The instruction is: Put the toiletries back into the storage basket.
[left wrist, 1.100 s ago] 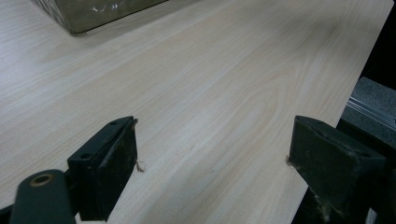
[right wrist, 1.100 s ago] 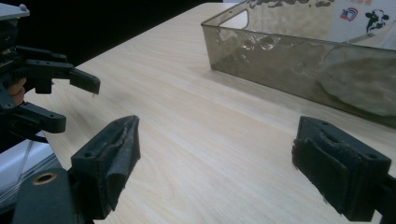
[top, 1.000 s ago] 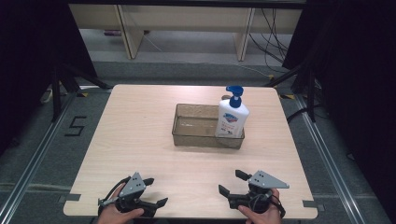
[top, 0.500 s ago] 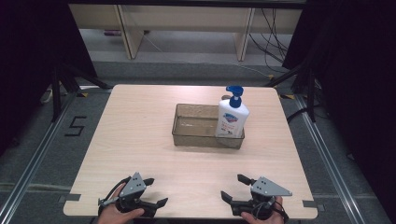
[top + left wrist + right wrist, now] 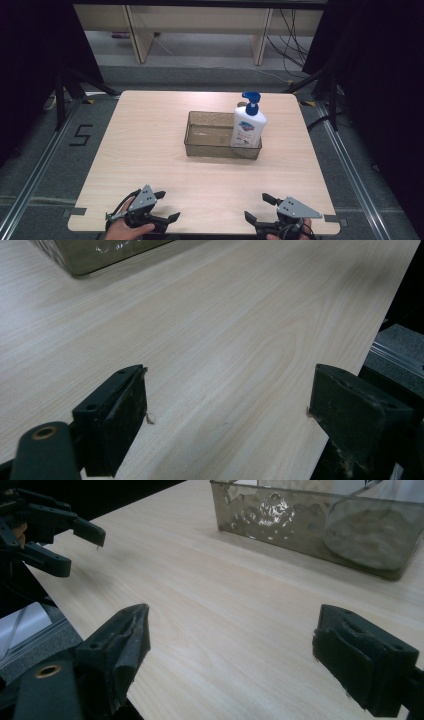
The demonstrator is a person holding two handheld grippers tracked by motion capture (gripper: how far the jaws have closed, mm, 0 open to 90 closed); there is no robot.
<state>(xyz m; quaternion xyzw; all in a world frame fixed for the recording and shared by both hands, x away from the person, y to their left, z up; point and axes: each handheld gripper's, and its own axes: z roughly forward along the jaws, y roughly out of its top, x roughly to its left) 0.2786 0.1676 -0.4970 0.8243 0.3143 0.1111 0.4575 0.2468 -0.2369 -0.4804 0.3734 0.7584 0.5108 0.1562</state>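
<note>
At the near left corner of the wooden surface (image 5: 150, 140), the left hand-held gripper (image 5: 167, 206) rests with its jaws spread and nothing between them; the person's hand (image 5: 122, 231) grips it from below in the high view. The left gripper view looks along those open jaws across bare wood, catching one corner of the clear bin (image 5: 95, 255) at its top edge and the surface's edge dropping away at the right.

In the middle of the surface, the high view shows the clear bin (image 5: 210, 142) well apart from both grippers, with the white soap bottle (image 5: 248, 127) and its blue pump standing upright in the bin's right end. The right gripper view shows the bin's wall close up, where the bottle's base shows as a pale blur through the plastic (image 5: 372, 535).

At the near right corner, the right hand-held gripper (image 5: 260, 207) is likewise spread wide and empty. Its view also takes in the left gripper (image 5: 82, 547) farther off, jaws parted over the surface's edge.
</note>
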